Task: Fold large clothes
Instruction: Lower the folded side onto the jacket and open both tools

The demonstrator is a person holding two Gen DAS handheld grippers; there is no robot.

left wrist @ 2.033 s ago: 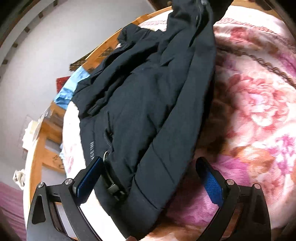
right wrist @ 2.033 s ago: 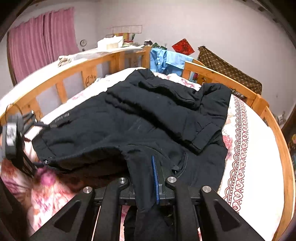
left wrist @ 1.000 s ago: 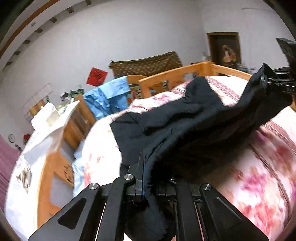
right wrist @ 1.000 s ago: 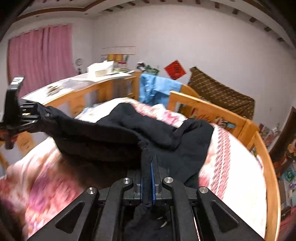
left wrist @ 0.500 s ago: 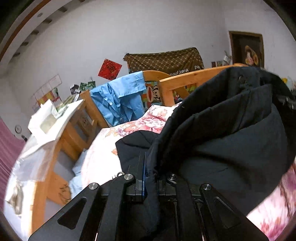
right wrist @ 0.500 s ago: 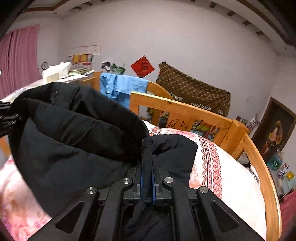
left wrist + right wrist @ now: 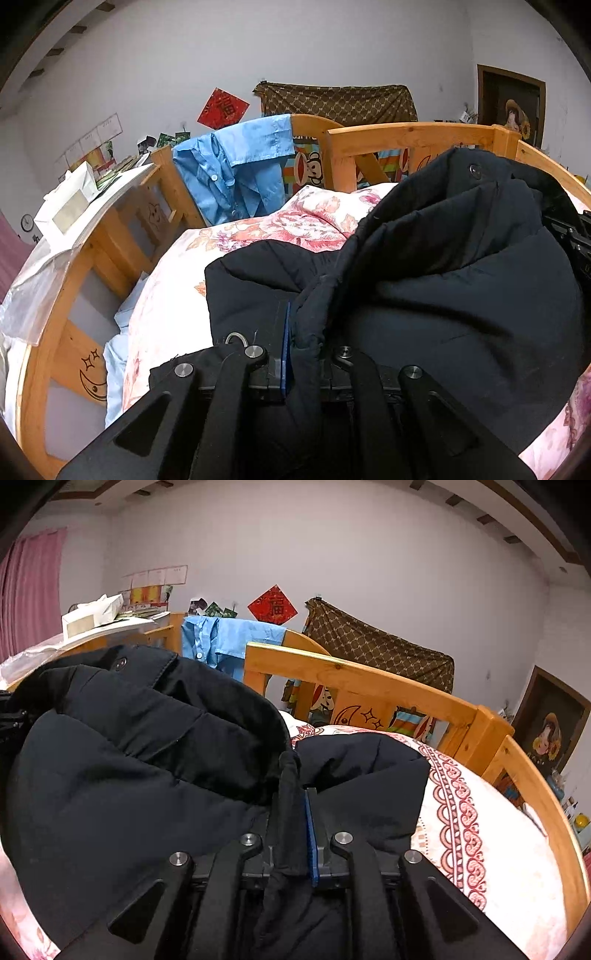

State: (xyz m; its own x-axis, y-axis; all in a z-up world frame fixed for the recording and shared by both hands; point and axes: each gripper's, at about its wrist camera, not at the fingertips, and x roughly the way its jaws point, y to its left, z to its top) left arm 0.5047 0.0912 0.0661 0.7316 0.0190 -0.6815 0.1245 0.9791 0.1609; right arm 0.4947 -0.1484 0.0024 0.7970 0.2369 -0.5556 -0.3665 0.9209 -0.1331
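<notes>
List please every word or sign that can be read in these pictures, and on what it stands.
"福": on the red diamond paper on the wall.
Papers on the wall: too small to read.
Lettering above the monkey cartoon behind the bed rail: half hidden, unreadable.
Black jacket: no readable text.

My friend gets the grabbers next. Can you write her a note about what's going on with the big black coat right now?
Left gripper: shut on a bunched edge of the black coat.
Right gripper: jaws just starting to open, coat edge between its fingers.
The coat lies on the flowery quilt of the wooden bed, its near half brought over the far half.
Done: first fold laid over.
Left: release both edges, flatten it, fold again.
</notes>
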